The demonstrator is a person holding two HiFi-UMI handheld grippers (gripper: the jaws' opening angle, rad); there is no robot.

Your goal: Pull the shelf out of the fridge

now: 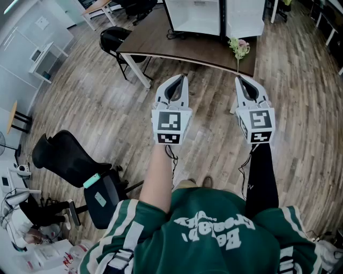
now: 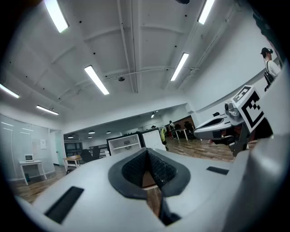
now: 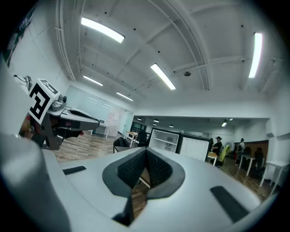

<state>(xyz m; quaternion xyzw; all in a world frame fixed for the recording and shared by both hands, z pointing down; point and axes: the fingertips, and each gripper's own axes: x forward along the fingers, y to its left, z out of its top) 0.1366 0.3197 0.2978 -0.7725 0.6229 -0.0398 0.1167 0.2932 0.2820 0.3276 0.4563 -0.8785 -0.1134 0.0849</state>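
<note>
Though empty, left gripper (image 1: 184, 78), right gripper (image 1: 238, 79): ribbed black pads (image 2: 159, 168) together.

Both arms reach forward side by side, held level and apart. The left claw (image 1: 184, 78), on the bare left forearm (image 1: 161, 176), has its jaws together, empty. The right claw (image 1: 238, 79), on the dark-sleeved right arm (image 1: 261, 176), is likewise closed on nothing.

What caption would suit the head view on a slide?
A person holds the left gripper and right gripper, both shut and empty, toward an open white fridge on a brown table.
</note>
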